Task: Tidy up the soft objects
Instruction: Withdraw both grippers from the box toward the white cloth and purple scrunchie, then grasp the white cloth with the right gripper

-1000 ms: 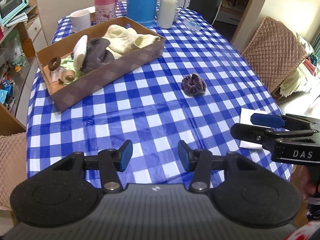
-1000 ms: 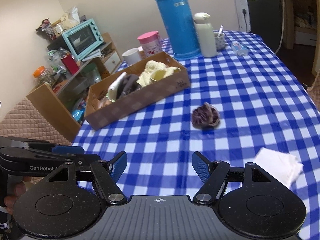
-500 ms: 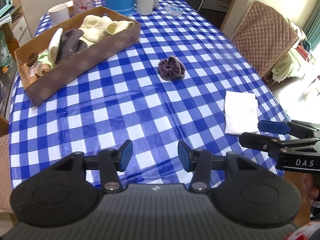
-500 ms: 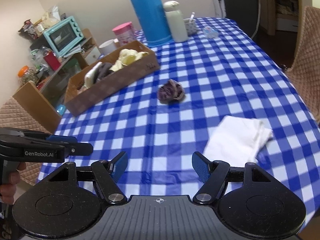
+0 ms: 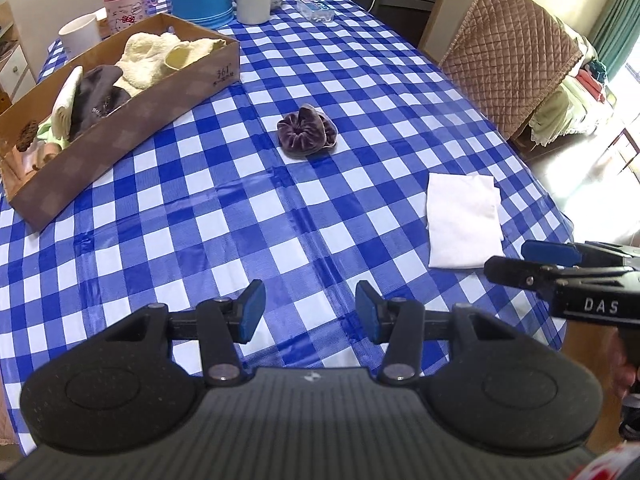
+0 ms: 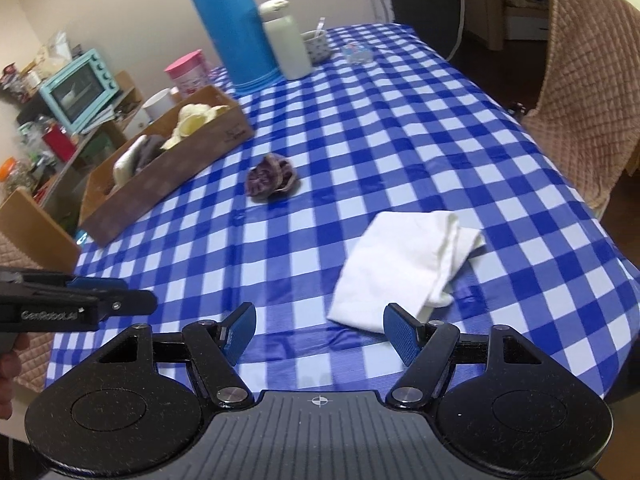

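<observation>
The desk, covered in a blue-and-white checked cloth, filled both views, its near edge hidden behind the gripper bodies. A long cardboard box sat on its far left, holding cream, grey and pale green soft items; only the left wrist view looked down into it far enough to show the small brown ring at its near end, while the right wrist view saw mostly its outer wall. Behind the box stood a blue thermos, shown whole only in the right wrist view and cut off at the top in the other. The right view alone took in a turquoise oven on cluttered shelves at far left. A folded white cloth lay flat near the desk's right edge, just ahead of the right hand-held gripper, whose blue pads stood spread apart and empty. A purple velvet scrunchie rested alone at mid-desk, well apart from the cloth and near the box; it was blurred in the right view. The left hand-held gripper hovered over bare cloth, likewise released with nothing between its pads.
</observation>
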The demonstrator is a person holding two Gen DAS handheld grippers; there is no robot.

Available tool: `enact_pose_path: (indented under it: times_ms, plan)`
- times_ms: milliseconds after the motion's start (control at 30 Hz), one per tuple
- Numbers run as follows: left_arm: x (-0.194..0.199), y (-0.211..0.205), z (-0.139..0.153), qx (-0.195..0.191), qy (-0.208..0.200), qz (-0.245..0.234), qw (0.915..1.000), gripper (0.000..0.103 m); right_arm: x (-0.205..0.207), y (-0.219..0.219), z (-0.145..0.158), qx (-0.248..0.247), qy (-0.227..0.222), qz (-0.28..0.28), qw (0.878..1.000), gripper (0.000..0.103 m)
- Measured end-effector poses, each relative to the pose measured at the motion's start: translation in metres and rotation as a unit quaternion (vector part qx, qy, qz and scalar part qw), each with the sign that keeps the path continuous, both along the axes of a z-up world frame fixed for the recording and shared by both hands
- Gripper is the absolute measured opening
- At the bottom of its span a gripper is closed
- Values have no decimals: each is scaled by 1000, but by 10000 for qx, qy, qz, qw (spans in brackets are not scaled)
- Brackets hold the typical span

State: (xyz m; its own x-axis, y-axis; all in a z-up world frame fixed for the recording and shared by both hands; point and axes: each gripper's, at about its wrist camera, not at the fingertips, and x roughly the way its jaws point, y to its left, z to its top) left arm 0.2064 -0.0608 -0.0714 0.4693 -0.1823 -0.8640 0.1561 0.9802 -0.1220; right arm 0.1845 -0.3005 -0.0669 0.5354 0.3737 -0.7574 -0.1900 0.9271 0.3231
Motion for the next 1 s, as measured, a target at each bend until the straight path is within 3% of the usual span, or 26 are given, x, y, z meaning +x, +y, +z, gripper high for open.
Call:
enact_pose_path:
  times_ms: [367, 667, 1000]
  plan:
    - [15, 5, -9, 112, 5, 130, 9999, 45, 20, -15, -8, -136, 2, -245, 9996, 71]
    - [23, 11, -17, 246, 54, 230, 9994, 45, 48, -47, -39, -424, 93, -783, 9960, 71]
    - [32, 21, -25, 344, 126, 351, 9987, 45, 73, -50, -60, -88, 57, -827, 9965, 71]
